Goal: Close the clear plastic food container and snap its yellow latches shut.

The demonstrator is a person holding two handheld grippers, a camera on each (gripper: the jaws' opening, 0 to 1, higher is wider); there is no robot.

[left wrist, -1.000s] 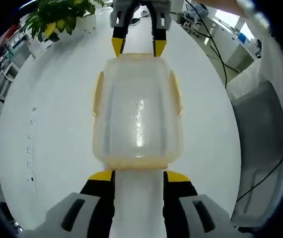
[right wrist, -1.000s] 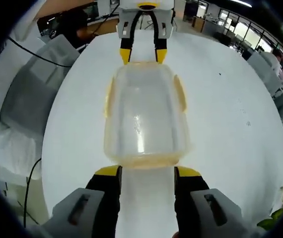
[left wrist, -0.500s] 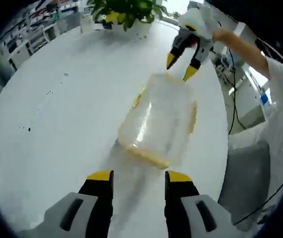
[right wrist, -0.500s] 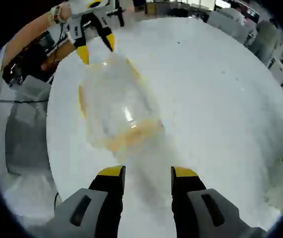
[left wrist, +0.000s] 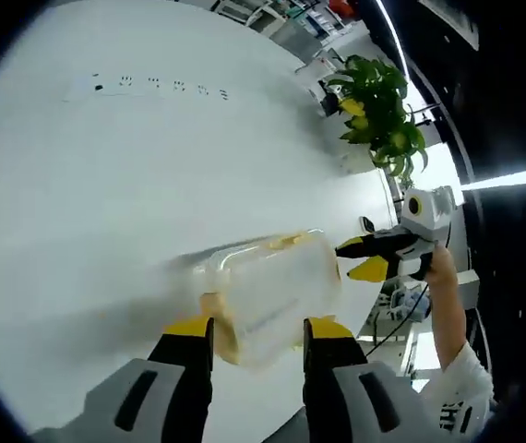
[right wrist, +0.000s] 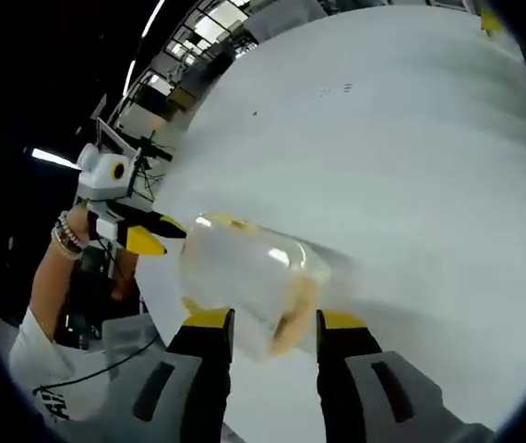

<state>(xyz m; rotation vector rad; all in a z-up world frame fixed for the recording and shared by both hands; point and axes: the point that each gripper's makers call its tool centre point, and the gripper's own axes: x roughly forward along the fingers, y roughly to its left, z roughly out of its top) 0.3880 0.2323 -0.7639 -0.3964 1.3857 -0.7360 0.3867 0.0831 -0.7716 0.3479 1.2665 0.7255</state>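
Container [left wrist: 272,295] lay on the worktop [left wrist: 106,185], long axis between my open left tool [left wrist: 249,329] and open right tool [right wrist: 263,320].

The clear plastic food container [left wrist: 270,291] sits in the lower middle of the left gripper view, lying on a slant with its long side running from lower left toward upper right. Its walls are cloudy-clear and blurred, and the white surface beneath shows through them. The yellow latches [left wrist: 280,242] show as pale yellow patches along its upper rim and at its lower left corner; whether they are snapped down cannot be told. In the right gripper view the container [right wrist: 245,275] lies left of centre in the lower half, with yellow tints at its upper left edge and lower right end.
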